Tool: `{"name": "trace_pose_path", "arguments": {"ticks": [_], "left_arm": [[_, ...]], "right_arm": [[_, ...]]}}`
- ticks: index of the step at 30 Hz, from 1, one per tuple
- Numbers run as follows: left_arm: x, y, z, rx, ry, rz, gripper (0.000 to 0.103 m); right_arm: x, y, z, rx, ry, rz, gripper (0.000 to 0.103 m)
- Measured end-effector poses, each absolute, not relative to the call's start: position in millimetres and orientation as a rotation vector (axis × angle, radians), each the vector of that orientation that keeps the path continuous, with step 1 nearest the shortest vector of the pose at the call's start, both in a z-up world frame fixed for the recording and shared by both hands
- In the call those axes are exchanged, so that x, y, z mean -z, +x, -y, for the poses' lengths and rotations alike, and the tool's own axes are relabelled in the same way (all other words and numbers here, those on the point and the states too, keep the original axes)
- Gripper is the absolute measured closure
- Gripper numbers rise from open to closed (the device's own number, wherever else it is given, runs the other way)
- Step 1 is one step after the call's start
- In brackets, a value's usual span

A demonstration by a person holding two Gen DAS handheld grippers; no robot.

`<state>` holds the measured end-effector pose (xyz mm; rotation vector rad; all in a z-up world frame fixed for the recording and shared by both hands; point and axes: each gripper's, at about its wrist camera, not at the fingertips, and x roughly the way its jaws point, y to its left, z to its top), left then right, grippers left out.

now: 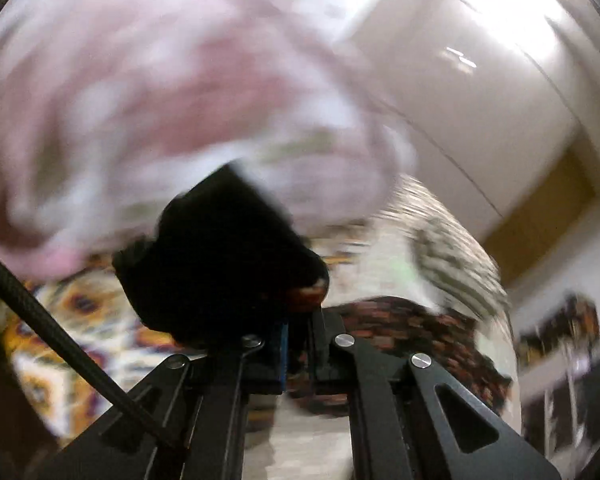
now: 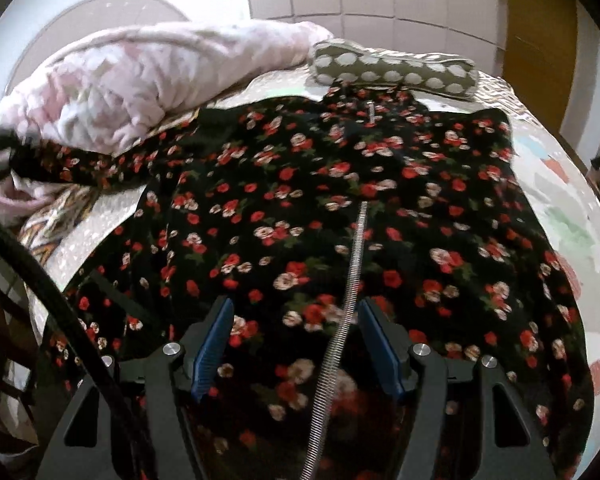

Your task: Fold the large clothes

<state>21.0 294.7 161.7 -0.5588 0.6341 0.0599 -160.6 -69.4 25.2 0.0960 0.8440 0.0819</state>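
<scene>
the black red-flowered zip-front garment (image 2: 320,208) lies spread on the bed (image 2: 556,216), its sleeve (image 2: 84,164) pinched in the clenched left hand-held gripper (image 1: 300,308), the right hand-held gripper (image 2: 296,344) released above the zip (image 2: 348,280).

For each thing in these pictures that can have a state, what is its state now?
Floral garment: spread flat on the bed, not yet folded, zipper closed.
Sleeve: stretched out to the side, its end in the left gripper.
Left gripper: shut on the sleeve.
Right gripper: open, over the garment.
Pink blanket: bunched up.
</scene>
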Motion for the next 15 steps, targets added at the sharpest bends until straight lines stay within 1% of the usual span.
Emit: {"name": "trace_pose_path", "arguments": {"ticks": [2, 4, 6, 7, 8, 9, 10, 12, 13, 15], "left_arm": [[-184.1, 47.5, -222.2, 0.087, -0.485, -0.636, 0.097], [-192.4, 65.6, -161.5, 0.226, -0.451, -0.653, 0.097], [-191.8, 84.5, -84.9, 0.433, -0.423, -0.719, 0.097], [-186.5, 92.2, -48.8, 0.534, -0.409, -0.77, 0.091], [-177.9, 97.7, -11.5, 0.607, -0.387, -0.832, 0.082], [-168.5, 99.2, 20.4, 0.657, -0.349, -0.887, 0.077], [-163.1, 98.4, 35.8, 0.672, -0.323, -0.909, 0.072], [-150.6, 83.5, 60.1, 0.684, -0.264, -0.931, 0.066], [-146.5, 78.1, 61.7, 0.681, -0.25, -0.935, 0.063], [-138.7, 53.6, 50.4, 0.629, -0.201, -0.929, 0.059]], "right_arm": [[-26.4, -167.8, 83.1, -0.063, 0.134, -0.83, 0.034], [-25.1, -174.8, 97.5, -0.04, 0.171, -0.821, 0.034], [-21.9, -180.5, 110.6, -0.016, 0.2, -0.819, 0.034], [-19.3, -183.6, 120.1, 0.004, 0.218, -0.823, 0.034], [-17.3, -185.6, 127.1, 0.019, 0.228, -0.827, 0.034], [-15.2, -187.7, 135.4, 0.034, 0.24, -0.83, 0.034], [-14.0, -190.4, 145.4, 0.051, 0.256, -0.832, 0.034], [-13.7, -195.7, 161.4, 0.076, 0.285, -0.826, 0.034], [-14.9, -198.3, 170.5, 0.087, 0.301, -0.82, 0.034], [-19.6, -199.9, 183.5, 0.097, 0.316, -0.808, 0.034]]}}
